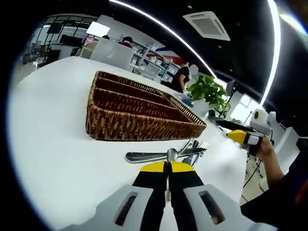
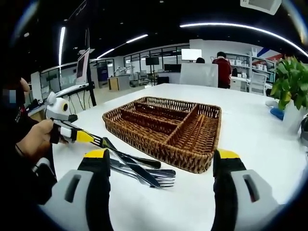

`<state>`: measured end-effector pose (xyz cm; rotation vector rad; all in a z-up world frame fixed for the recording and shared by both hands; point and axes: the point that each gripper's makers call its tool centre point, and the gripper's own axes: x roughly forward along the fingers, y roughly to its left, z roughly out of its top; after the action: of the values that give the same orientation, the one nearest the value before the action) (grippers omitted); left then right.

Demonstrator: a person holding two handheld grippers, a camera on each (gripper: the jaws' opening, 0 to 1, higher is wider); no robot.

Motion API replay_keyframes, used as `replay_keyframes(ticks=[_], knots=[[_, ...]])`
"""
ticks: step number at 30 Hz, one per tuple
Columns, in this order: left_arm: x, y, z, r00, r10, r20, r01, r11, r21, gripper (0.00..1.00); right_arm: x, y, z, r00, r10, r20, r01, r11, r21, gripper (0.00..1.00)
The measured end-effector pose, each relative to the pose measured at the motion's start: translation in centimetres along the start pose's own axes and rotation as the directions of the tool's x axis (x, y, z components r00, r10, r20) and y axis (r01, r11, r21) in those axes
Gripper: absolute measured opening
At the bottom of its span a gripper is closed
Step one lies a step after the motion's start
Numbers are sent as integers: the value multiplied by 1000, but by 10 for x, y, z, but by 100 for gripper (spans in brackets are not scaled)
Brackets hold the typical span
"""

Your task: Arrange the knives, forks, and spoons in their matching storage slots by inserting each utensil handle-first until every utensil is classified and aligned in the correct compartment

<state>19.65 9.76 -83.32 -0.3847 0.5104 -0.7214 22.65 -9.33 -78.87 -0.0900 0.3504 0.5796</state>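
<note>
A brown wicker cutlery basket (image 1: 126, 129) (image 2: 155, 143) with long, empty slots lies on the white table. In front of it is a small pile of metal cutlery (image 1: 185, 153) (image 2: 139, 172), with knives and fork tines showing. My left gripper (image 1: 167, 166) is shut, its yellow tips at the pile with the thin end of a metal utensil (image 1: 171, 154) poking out between them. The same gripper (image 2: 88, 137) comes in from the left of the right gripper view, held by a hand. My right gripper (image 2: 162, 159) is wide open just above the pile. It also appears at the right of the left gripper view (image 1: 239, 136).
The white table (image 1: 57, 144) has free room around the basket, and its edge runs close behind the pile. A potted plant (image 1: 210, 92) (image 2: 292, 81) stands past the basket. The person's hand (image 2: 36, 139) and sleeve are at the table edge. People and desks are far behind.
</note>
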Motion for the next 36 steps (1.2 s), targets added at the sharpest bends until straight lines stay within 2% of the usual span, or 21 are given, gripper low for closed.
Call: replay_keyframes(ticks=[3, 8, 22, 29, 36], knots=[[-3, -3, 6, 1000, -21, 18, 21, 1000, -8, 0, 0, 1, 1, 1000, 1, -1, -1, 1000, -5, 90], [-7, -12, 22, 999, -38, 36, 37, 999, 31, 0, 0, 3, 4, 1000, 4, 4, -4, 1000, -10, 90], [1, -16, 81, 994, -63, 87, 52, 990, 130, 0, 0, 7, 12, 1000, 8, 11, -8, 999, -31, 91], [8, -12, 98, 994, -68, 83, 55, 987, 153, 0, 0, 7, 11, 1000, 5, 5, -5, 999, -39, 91], [19, 3, 116, 996, -48, 77, 33, 984, 175, 0, -1, 7, 11, 1000, 2, 7, -2, 999, -37, 91]])
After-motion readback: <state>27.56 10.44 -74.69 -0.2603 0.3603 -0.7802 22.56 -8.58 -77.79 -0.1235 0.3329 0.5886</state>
